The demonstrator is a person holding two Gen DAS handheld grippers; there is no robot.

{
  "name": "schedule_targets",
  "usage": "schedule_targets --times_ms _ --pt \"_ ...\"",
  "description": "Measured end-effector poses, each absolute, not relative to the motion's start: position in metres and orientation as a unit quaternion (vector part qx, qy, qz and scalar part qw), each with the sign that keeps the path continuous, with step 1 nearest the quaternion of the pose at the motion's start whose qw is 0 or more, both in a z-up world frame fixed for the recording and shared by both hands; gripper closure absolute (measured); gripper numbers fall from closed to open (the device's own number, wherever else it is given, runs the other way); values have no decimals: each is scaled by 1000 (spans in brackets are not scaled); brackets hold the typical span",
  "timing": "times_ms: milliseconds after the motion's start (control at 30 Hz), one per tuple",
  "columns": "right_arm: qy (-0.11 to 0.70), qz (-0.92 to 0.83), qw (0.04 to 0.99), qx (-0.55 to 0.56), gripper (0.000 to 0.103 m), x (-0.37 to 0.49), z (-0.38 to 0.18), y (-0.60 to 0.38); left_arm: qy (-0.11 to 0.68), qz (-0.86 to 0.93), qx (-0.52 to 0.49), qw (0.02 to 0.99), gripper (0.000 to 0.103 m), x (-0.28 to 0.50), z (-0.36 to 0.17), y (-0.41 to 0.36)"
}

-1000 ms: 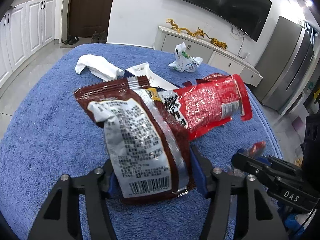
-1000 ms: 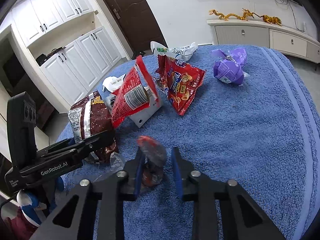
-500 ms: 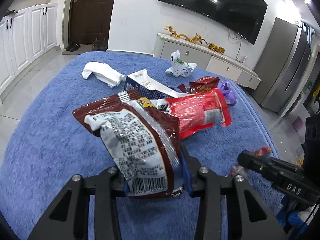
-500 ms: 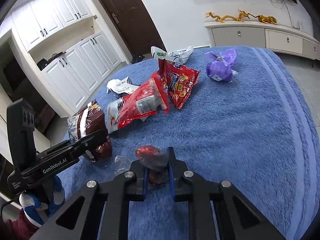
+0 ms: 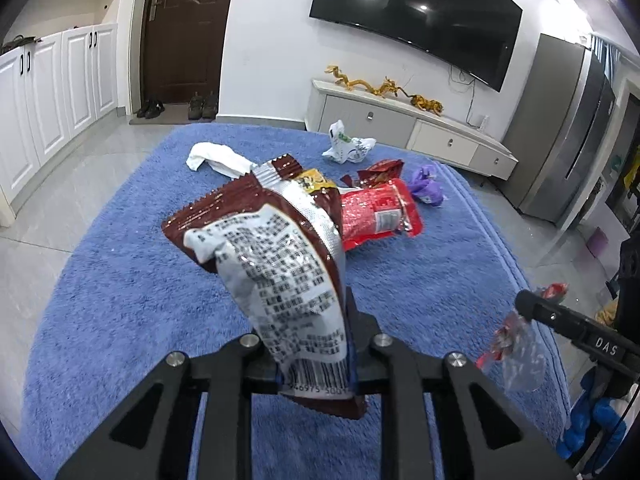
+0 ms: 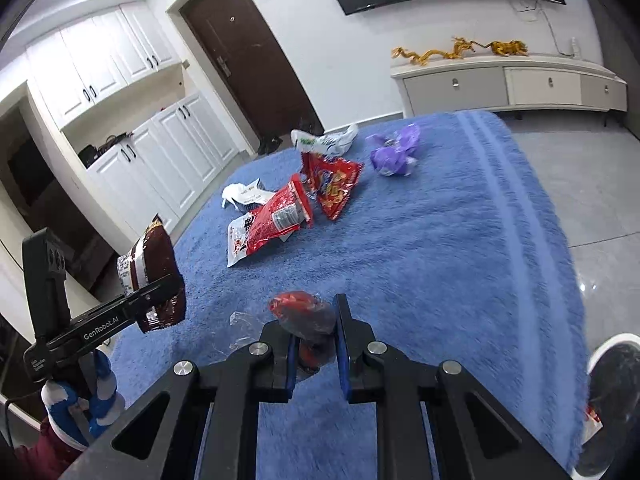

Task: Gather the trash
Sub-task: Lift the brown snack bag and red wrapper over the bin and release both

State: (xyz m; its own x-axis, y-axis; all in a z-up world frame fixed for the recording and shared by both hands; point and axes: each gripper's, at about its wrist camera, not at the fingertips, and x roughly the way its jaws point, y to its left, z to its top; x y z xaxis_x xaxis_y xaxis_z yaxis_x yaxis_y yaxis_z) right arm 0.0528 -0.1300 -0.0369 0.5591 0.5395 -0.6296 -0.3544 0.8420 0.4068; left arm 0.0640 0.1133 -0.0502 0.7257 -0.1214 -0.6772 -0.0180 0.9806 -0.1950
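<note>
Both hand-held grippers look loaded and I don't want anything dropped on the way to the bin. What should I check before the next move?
1. Left hand-held gripper shut on the brown snack bag: ok.
2. Brown snack bag lifted off the blue towel: ok.
3. Right hand-held gripper shut on the small red wrapper: ok.
4. Clear tail of that wrapper hanging free, not snagged: ok.
5. Bin within reach: cannot tell; only a white rim shows at the right wrist view's edge.
6. Table finished: not ok; red bag and purple wrapper remain.
</note>
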Motion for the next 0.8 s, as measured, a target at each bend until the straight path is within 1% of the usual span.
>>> schedule_targets --times_ms 267,400,633,800 --pt "377 230 887 137 88 22 -29 -172 363 -54 -92 926 84 42 -34 96" --pt "362 215 896 137 88 5 -22 -196 363 -61 -67 927 84 31 -26 77" --pt "335 178 914 148 88 -21 -11 -251 366 -92 -26 926 84 22 -15 28" --pt "325 137 922 161 88 -36 -19 -295 380 -133 -6 915 84 28 -12 -15"
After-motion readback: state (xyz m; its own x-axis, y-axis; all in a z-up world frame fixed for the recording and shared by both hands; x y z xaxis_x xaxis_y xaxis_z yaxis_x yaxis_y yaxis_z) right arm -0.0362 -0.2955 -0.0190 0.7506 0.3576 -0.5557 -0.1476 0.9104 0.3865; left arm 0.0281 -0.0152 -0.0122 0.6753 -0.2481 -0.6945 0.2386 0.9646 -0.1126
